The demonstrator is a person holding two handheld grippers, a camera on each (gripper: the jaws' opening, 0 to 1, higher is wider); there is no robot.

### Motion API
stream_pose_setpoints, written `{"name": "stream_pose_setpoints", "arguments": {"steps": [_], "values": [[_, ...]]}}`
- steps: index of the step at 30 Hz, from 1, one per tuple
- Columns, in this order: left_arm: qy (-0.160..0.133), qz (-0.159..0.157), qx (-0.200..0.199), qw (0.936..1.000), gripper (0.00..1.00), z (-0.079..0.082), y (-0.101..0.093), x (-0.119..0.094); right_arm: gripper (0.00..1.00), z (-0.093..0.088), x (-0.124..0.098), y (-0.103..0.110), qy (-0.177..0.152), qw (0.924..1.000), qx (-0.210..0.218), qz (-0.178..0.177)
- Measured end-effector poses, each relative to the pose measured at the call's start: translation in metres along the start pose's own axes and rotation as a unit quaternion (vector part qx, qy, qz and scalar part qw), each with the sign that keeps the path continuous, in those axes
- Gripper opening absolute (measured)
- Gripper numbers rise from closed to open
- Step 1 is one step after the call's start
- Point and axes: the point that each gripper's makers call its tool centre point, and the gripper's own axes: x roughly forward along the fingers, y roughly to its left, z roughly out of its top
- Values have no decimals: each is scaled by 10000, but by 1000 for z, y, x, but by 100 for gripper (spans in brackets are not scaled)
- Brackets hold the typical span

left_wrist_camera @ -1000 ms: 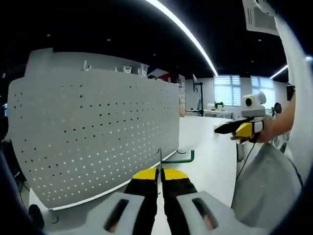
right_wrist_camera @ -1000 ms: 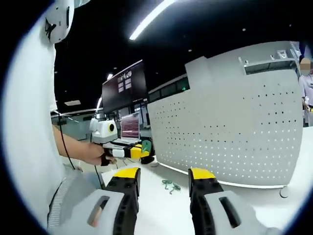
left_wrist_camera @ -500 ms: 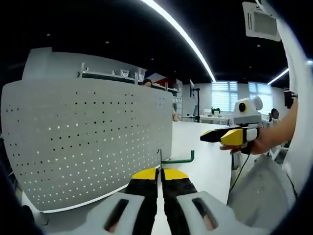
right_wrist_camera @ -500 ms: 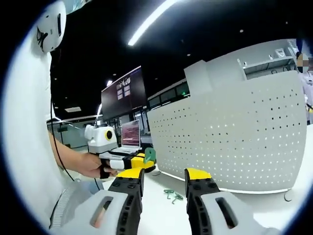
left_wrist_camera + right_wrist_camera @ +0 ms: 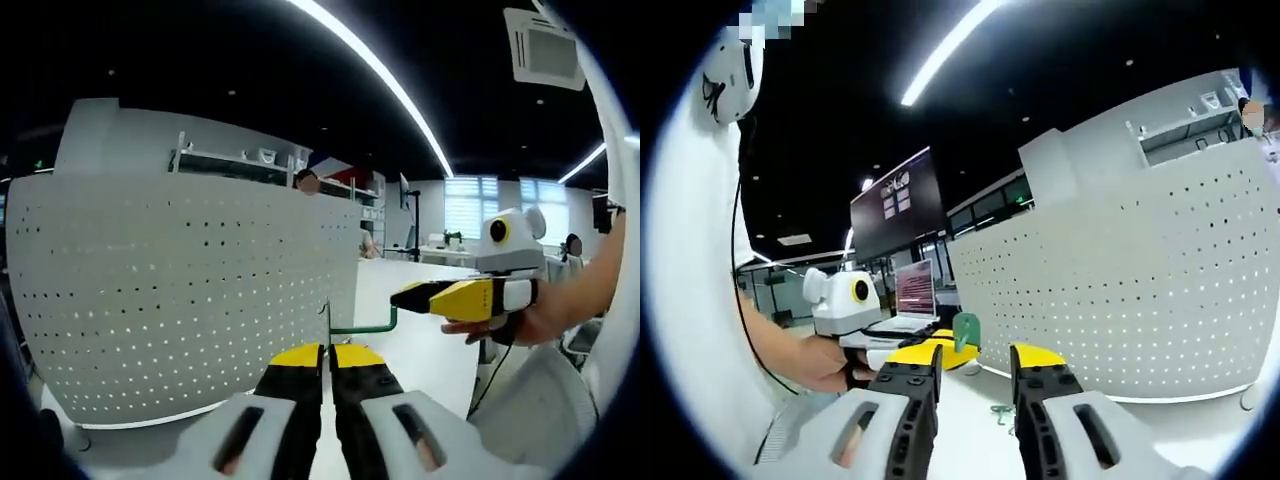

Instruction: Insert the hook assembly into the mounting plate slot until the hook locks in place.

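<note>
In the left gripper view, the left tool has its yellow-tipped jaws pressed together on the green hook. The hook's thin upright end rises from the jaw tips, and its green arm extends toward 3 o'clock, ending in a short upturned tip. The white perforated mounting plate stands upright on the white worktop, occupying the region from 9 o'clock to the centre; the hook is just beside the plate's right edge, and contact cannot be determined. The right tool enters at 3 o'clock, held by a hand, its tips near the hook's free end.

In the right gripper view, the right tool has its jaws parted by a narrow gap and grips nothing. The left tool appears just behind the jaw tips with the green hook above it. Small green parts lie on the worktop between the jaws. The mounting plate fills the area toward 3 o'clock. A laptop stands at 9 o'clock behind it.
</note>
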Motion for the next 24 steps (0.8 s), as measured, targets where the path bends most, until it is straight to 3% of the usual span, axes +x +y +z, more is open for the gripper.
{"name": "stream_pose_setpoints", "arguments": {"steps": [14,24], "values": [[-5,303,-60,9995,2,2,-13,6,20,3,20,0,-137,9998,97,-105],[-26,272,34,9996,1,5,-25,9,13,-3,22,0,-56,9997,171,-188]]}}
